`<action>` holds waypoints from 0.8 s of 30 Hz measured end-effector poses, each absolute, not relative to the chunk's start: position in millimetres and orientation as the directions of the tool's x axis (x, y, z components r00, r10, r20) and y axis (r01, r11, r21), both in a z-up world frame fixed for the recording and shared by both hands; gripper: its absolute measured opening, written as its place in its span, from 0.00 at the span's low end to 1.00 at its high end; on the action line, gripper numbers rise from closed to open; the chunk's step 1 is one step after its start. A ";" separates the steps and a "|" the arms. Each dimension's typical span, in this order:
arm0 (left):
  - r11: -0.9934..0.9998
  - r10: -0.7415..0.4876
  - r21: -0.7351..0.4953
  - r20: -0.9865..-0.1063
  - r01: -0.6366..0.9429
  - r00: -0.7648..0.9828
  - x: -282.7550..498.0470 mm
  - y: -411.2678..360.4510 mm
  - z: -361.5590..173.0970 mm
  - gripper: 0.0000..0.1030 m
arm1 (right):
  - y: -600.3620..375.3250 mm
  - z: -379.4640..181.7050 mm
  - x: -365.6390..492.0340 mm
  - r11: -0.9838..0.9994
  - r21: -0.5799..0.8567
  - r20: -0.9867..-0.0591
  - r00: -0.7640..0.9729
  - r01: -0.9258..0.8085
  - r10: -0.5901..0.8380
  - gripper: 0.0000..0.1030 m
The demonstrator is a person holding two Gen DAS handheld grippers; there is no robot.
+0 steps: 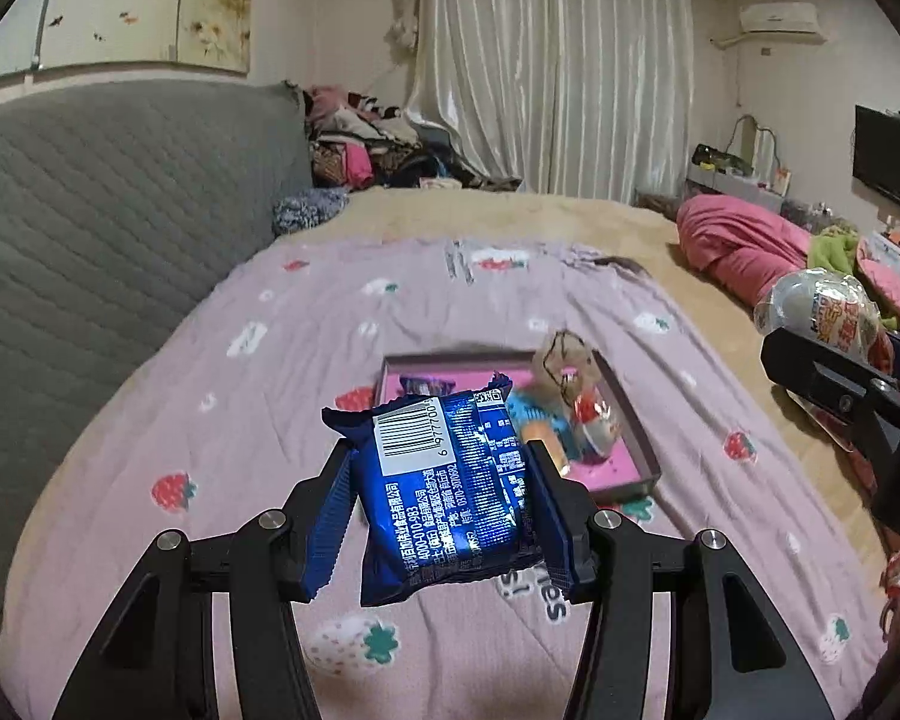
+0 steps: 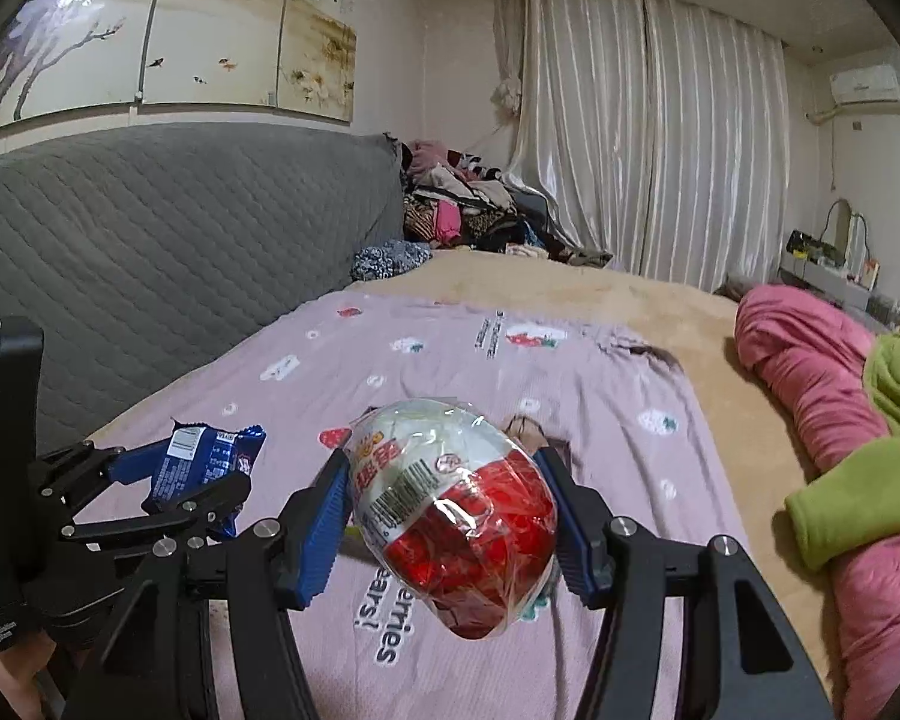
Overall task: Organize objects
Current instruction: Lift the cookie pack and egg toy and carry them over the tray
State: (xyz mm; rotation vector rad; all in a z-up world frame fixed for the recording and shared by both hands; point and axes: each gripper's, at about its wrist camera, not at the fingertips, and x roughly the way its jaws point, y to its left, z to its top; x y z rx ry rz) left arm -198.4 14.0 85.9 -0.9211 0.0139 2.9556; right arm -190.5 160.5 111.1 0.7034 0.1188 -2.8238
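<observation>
My left gripper (image 1: 444,480) is shut on a blue snack packet (image 1: 444,480) with a white barcode, held in the air above the bed. Beyond it lies a shallow pink-lined box (image 1: 624,468) holding a few toys and wrapped sweets. In the right wrist view my right gripper (image 2: 450,504) is shut on a red and white egg-shaped toy in clear wrap (image 2: 456,510), also lifted off the bed. The left gripper (image 2: 168,480) with the blue packet (image 2: 201,462) shows at the left there. The egg (image 1: 828,312) and right gripper appear at the right edge of the left wrist view.
A lilac strawberry-print sheet (image 1: 270,420) covers the near part of the bed. A grey quilted headboard (image 1: 90,210) runs along the left. A pink duvet (image 2: 810,372) and green cloth (image 2: 870,480) lie at right. Piled clothes (image 2: 462,198) sit by the curtains.
</observation>
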 end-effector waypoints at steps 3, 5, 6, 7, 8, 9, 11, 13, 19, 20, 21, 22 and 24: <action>-0.999 0.044 0.000 -0.554 -0.053 -0.831 -208.2 12.9 98.1 0.55 | 158.5 123.4 -198.7 -0.971 -0.037 -0.454 -0.869 0.238 -0.196 0.58; -0.998 0.043 0.006 -0.543 -0.055 -0.838 -216.2 11.5 105.6 0.55 | 158.8 130.6 -205.6 -0.970 -0.041 -0.444 -0.874 0.238 -0.196 0.58; -0.998 0.041 0.012 -0.543 -0.056 -0.839 -220.5 12.2 108.0 0.55 | 158.3 134.2 -210.3 -0.970 -0.044 -0.439 -0.877 0.238 -0.195 0.58; -0.998 0.040 0.015 -0.538 -0.057 -0.842 -226.0 12.3 110.9 0.55 | 158.0 136.5 -213.3 -0.971 -0.046 -0.434 -0.880 0.236 -0.193 0.58; -0.998 0.038 0.018 -0.534 -0.057 -0.845 -230.7 12.2 113.0 0.55 | 157.8 138.1 -219.4 -0.971 -0.050 -0.434 -0.881 0.234 -0.189 0.58; -0.998 0.035 0.026 -0.535 -0.058 -0.844 -237.2 12.9 114.3 0.55 | 157.2 138.7 -224.8 -0.971 -0.052 -0.436 -0.880 0.233 -0.188 0.58; -0.998 0.037 0.025 -0.531 -0.059 -0.846 -251.1 13.1 115.8 0.55 | 156.2 137.8 -236.6 -0.971 -0.057 -0.443 -0.877 0.233 -0.185 0.58; -0.998 0.035 0.026 -0.533 -0.057 -0.846 -264.8 13.4 115.7 0.55 | 156.2 136.2 -244.6 -0.972 -0.055 -0.440 -0.879 0.229 -0.182 0.58; -0.998 0.043 0.017 -0.542 -0.063 -0.839 -301.2 11.8 103.4 0.55 | 154.7 121.2 -272.0 -0.971 -0.046 -0.457 -0.870 0.233 -0.187 0.58; -0.998 0.045 0.012 -0.544 -0.061 -0.838 -307.4 11.4 98.2 0.55 | 155.0 116.0 -278.5 -0.971 -0.047 -0.464 -0.866 0.236 -0.188 0.58; -0.998 0.049 0.008 -0.549 -0.064 -0.835 -312.3 11.0 93.7 0.55 | 155.2 112.3 -282.0 -0.971 -0.047 -0.466 -0.865 0.233 -0.185 0.58; -0.998 0.049 0.006 -0.554 -0.063 -0.831 -317.8 10.5 89.1 0.55 | 155.4 107.7 -285.1 -0.972 -0.045 -0.470 -0.864 0.230 -0.183 0.58; -0.998 0.058 -0.004 -0.558 -0.067 -0.828 -325.4 12.4 78.8 0.55 | 156.2 96.5 -292.7 -0.972 -0.035 -0.481 -0.856 0.234 -0.189 0.58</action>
